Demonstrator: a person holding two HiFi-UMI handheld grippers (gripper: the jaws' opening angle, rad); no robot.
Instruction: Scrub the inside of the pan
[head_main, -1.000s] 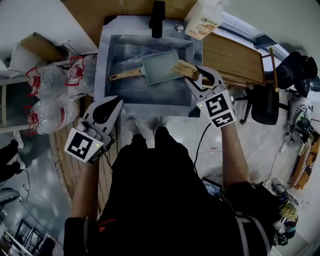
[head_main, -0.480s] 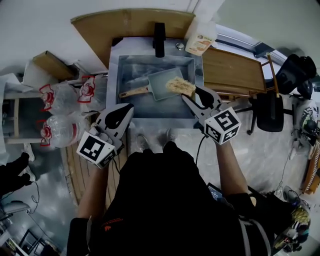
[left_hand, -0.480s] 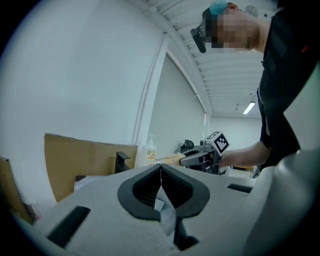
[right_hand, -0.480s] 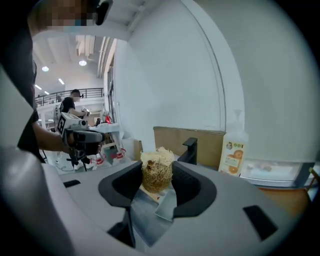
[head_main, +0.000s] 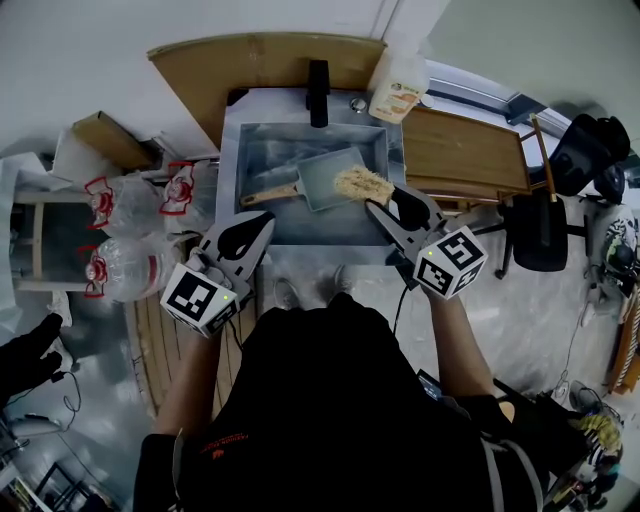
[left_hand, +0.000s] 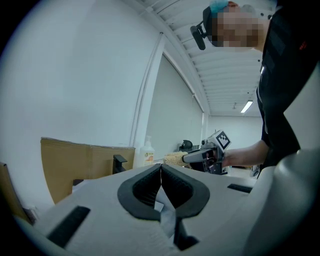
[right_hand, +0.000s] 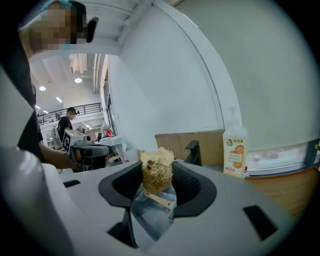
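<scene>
A pale rectangular pan (head_main: 330, 175) with a wooden handle (head_main: 268, 192) lies in the steel sink (head_main: 372, 228). My right gripper (head_main: 378, 204) is shut on a tan fibrous scrubber (head_main: 360, 183), held over the pan's right end. In the right gripper view the scrubber (right_hand: 157, 171) stands clamped between the jaws of the right gripper (right_hand: 157, 186), and the pan (right_hand: 150, 206) shows below through the gap. My left gripper (head_main: 262, 220) hovers at the sink's front left edge, shut and holding nothing. In the left gripper view the left gripper (left_hand: 161, 168) has its jaws pressed together.
A black faucet (head_main: 318, 78) stands behind the sink, with a soap bottle (head_main: 397, 88) to its right. A wooden board (head_main: 465, 150) lies right of the sink. Clear plastic bags (head_main: 130, 215) sit to the left. A cardboard sheet (head_main: 265, 55) leans at the back.
The head camera has drawn back from the sink. Both grippers have risen, and the left gripper has come up to the sink's front edge. The scrubber stays clamped in the right gripper.
</scene>
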